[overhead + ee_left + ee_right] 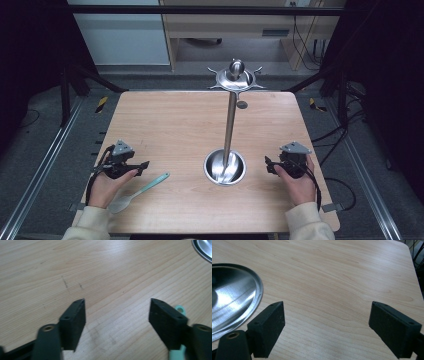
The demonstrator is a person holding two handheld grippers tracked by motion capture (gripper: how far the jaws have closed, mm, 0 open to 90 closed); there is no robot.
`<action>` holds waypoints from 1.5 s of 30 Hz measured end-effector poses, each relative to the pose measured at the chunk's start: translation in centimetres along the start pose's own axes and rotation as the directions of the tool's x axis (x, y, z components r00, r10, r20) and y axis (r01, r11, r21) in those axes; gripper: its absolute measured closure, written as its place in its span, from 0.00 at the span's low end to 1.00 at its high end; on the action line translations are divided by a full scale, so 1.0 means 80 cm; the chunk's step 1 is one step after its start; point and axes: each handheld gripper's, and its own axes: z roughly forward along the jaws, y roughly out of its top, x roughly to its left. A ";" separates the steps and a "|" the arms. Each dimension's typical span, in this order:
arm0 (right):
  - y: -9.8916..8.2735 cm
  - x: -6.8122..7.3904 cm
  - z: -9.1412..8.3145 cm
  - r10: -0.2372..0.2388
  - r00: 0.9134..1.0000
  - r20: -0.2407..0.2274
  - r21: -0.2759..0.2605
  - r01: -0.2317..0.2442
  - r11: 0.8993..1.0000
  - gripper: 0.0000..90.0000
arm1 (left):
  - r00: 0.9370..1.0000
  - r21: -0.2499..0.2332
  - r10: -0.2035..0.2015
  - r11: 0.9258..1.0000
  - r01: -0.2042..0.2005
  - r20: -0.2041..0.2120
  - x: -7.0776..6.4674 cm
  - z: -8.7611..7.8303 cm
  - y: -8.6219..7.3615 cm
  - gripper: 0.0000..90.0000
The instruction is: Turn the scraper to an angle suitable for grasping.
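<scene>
On the left of the tabletop (pixel 190 125), the left tongs (pixel 142 165) rest low in the person's left hand (pixel 107 185), their jaws standing wide apart with nothing between them; in the left gripper view the left tongs (pixel 117 312) frame only bare wood. Just beside them lies the mint-green spatula (pixel 140 192), flat on the tabletop, its pale blade toward the near edge and its handle running up and to the right; the handle's eyelet end (pixel 180 309) peeps out from behind one jaw, so the tool sits beside the opening, not inside it. Nearer the middle stands the steel rack (pixel 229 125), a round dished base (pixel 225 167) with an upright pole rising to a crown of hooks (pixel 235 79), none of which seems to carry anything. To the right, the right tongs (pixel 269 165) are held in the right hand (pixel 300 182), near the base but apart from it; in the right gripper view the right tongs (pixel 327 315) also gape over bare wood, with the base's rim (pixel 258 293) off to one side. The work looks to be at its very start, the reach for the spatula, probably to hang it from a hook. The next move calls for the left tongs to shift sideways until the handle lies between the jaws, sink close to the wood, and close squarely on the slim handle so it does not skid away.
</scene>
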 end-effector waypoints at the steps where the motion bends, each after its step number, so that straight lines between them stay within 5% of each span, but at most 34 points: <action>1: 0.000 0.000 0.001 -0.002 1.000 0.004 0.007 0.002 1.000 0.15 | 1.000 0.002 0.009 1.000 -0.009 0.004 -0.002 0.000 0.000 0.40; 5: 0.000 0.002 0.000 -0.010 1.000 0.002 0.004 0.010 1.000 0.15 | 0.999 0.003 0.048 0.999 -0.048 0.025 -0.010 -0.001 0.004 0.61; 11: -0.001 0.001 0.001 -0.010 1.000 0.004 0.008 0.010 1.000 0.16 | 0.997 0.038 0.042 0.998 -0.045 0.066 -0.014 0.000 0.003 0.87; 17: -0.001 -0.001 0.000 0.001 1.000 0.003 0.008 -0.001 1.000 0.16 | 0.993 0.071 0.072 0.994 -0.079 0.093 -0.019 0.003 0.005 1.00; 27: 0.000 0.001 0.001 -0.003 1.000 0.003 0.013 0.003 1.000 0.17 | 0.984 0.112 0.112 0.985 -0.128 0.136 -0.032 0.013 0.006 1.00; 33: 0.000 0.003 0.001 -0.012 1.000 -0.001 0.012 0.012 1.000 0.17 | 0.969 0.152 0.150 0.972 -0.181 0.195 -0.046 0.024 0.007 1.00; 37: 0.000 0.002 0.001 -0.013 1.000 -0.003 0.011 0.013 1.000 0.17 | 0.967 0.160 0.159 0.968 -0.193 0.201 -0.052 0.028 0.007 1.00; 39: 0.000 0.002 0.001 -0.009 1.000 -0.003 0.011 0.009 1.000 0.17 | 0.961 0.175 0.182 0.960 -0.220 0.210 -0.057 0.031 0.005 1.00; 43: 0.000 0.002 0.001 -0.011 1.000 -0.003 0.010 0.011 1.000 0.17 | 0.957 0.173 0.186 0.959 -0.226 0.223 -0.060 0.029 0.005 1.00; 45: 0.000 0.002 0.001 -0.011 1.000 -0.004 0.010 0.012 1.000 0.17 | 0.950 0.175 0.201 0.953 -0.246 0.239 -0.063 0.027 0.006 1.00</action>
